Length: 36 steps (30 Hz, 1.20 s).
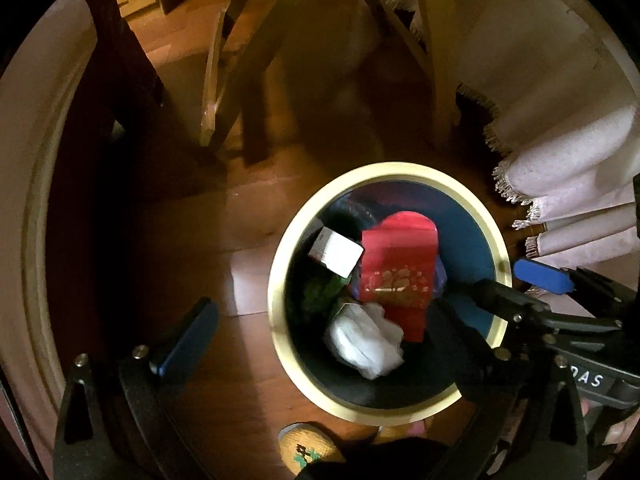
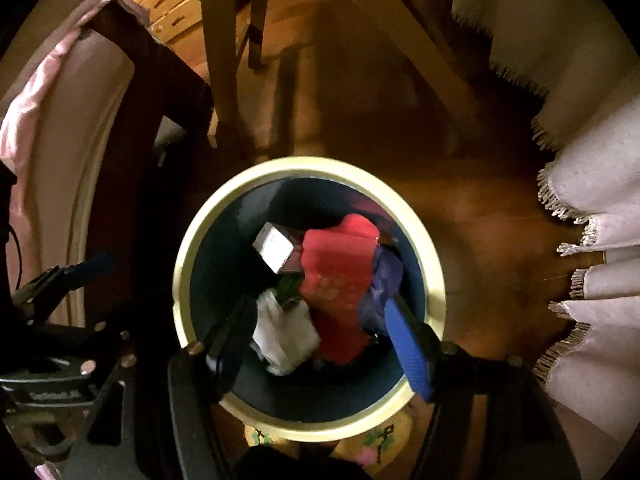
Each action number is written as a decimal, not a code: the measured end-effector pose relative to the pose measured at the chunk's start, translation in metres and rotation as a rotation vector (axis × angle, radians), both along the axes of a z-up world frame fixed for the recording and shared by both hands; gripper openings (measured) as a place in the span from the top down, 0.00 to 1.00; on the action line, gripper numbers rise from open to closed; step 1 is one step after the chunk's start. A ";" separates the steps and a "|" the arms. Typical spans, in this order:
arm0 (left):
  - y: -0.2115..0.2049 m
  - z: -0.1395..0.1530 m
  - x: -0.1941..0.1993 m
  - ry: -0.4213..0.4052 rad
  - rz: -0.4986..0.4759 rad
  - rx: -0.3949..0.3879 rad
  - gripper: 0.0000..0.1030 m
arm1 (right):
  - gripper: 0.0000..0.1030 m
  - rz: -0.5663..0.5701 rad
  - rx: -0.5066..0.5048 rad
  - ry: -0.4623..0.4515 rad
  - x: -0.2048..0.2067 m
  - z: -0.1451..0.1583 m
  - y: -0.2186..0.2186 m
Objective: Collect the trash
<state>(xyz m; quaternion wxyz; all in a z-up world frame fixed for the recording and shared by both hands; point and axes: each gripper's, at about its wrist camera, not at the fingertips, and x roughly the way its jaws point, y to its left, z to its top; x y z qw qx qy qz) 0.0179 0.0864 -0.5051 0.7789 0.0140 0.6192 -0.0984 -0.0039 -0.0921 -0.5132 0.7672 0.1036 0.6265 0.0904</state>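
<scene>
I see both grippers, left gripper (image 1: pixel 324 340) and right gripper (image 2: pixel 320 340), jaws spread and empty over the bin (image 2: pixel 434 280), lower centre, red envelope (image 2: pixel 340 276) inside.

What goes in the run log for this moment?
round cream-rimmed bin: holds red envelope, white crumpled tissue | right tongs: open above bin | left tongs: open

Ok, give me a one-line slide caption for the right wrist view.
Open right gripper poised over a cream-rimmed bin holding a red envelope, white box and crumpled tissue.
</scene>
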 end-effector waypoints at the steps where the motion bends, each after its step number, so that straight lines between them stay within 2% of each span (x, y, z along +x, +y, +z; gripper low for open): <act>1: -0.001 0.004 0.000 -0.007 0.000 0.003 0.01 | 0.35 0.000 -0.004 -0.004 -0.002 0.005 -0.001; 7: -0.001 0.041 -0.004 -0.017 0.019 0.015 0.01 | 0.35 -0.025 -0.013 -0.011 -0.009 0.036 -0.007; 11: 0.001 0.088 -0.011 -0.029 0.042 0.027 0.01 | 0.35 -0.057 -0.016 -0.014 -0.017 0.076 -0.011; 16: 0.005 0.171 -0.021 -0.052 0.076 0.014 0.01 | 0.35 -0.076 -0.007 -0.014 -0.028 0.147 -0.014; 22: 0.014 0.280 -0.030 -0.120 0.082 -0.013 0.01 | 0.35 -0.103 0.008 -0.043 -0.035 0.247 -0.022; 27: 0.021 0.361 -0.035 -0.186 0.068 -0.015 0.01 | 0.35 -0.107 0.028 -0.128 -0.034 0.335 -0.028; 30: 0.025 0.406 -0.035 -0.229 0.069 -0.013 0.01 | 0.35 -0.100 0.041 -0.179 -0.033 0.376 -0.030; 36: 0.024 0.474 -0.029 -0.322 0.084 -0.006 0.01 | 0.35 -0.041 0.022 -0.323 -0.026 0.460 -0.027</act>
